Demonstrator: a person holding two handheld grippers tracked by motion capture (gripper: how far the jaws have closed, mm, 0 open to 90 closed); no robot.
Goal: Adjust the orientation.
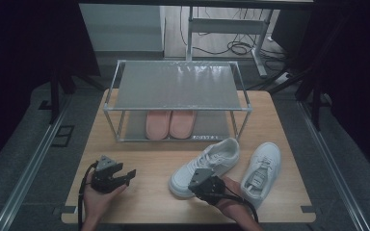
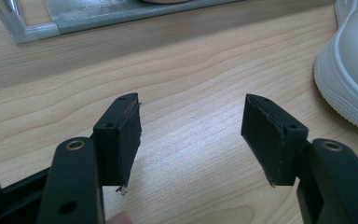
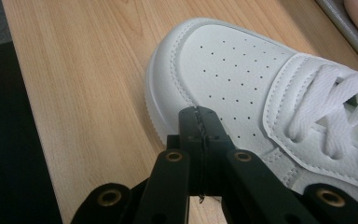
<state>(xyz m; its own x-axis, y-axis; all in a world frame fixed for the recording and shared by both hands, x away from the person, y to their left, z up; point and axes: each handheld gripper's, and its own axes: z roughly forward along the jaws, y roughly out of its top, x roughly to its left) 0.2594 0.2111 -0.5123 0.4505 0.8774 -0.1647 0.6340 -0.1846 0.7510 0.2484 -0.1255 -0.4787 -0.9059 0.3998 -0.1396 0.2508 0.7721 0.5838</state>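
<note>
Two white sneakers lie on the wooden table (image 1: 144,207). The left sneaker (image 1: 207,164) points its toe toward the near edge; the other sneaker (image 1: 262,172) lies to its right. My right gripper (image 1: 192,185) is shut with nothing between its jaws, its tips right at the toe side of the left sneaker (image 3: 242,79). Whether the right gripper (image 3: 199,114) touches the shoe I cannot tell. My left gripper (image 1: 127,175) rests at the near left of the table, held by a hand. In its own view the left gripper (image 2: 191,126) is open over bare wood.
A metal shoe rack (image 1: 178,86) stands at the back of the table. A pair of pink slippers (image 1: 169,123) sits on its lower shelf. The rack's lower shelf edge (image 2: 121,18) and the sneaker's toe (image 2: 349,70) lie ahead of the left gripper.
</note>
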